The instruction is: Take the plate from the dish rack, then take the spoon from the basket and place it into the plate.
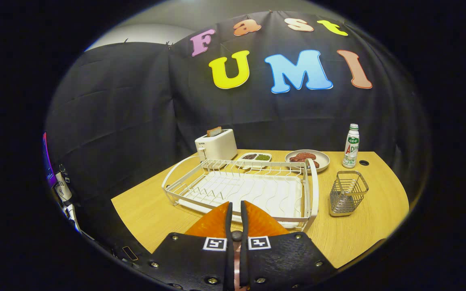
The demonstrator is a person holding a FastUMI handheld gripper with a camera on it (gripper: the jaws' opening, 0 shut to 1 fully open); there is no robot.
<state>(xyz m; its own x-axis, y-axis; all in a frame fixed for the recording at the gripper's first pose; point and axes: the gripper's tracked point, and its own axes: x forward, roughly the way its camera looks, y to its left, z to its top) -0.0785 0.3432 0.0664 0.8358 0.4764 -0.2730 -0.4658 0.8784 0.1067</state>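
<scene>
While the tongs (236,210) hang pressed together with nothing between them above the near rim of the white dish rack (241,190), the rack's wires stand bare on the wooden bench (148,210). A wire basket (347,193) stands right of the rack. Farther off are a toaster (216,145), a two-part dish (256,158), a plate (308,158) holding brown food and a bottle (351,146).

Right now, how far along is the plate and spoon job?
The dish rack looks empty, so the plate seems already taken. The basket looks empty too. The tool hovers at the rack's near edge, fingers almost together; whether they pinch the spoon I cannot tell. Setting it in the plate remains.
</scene>
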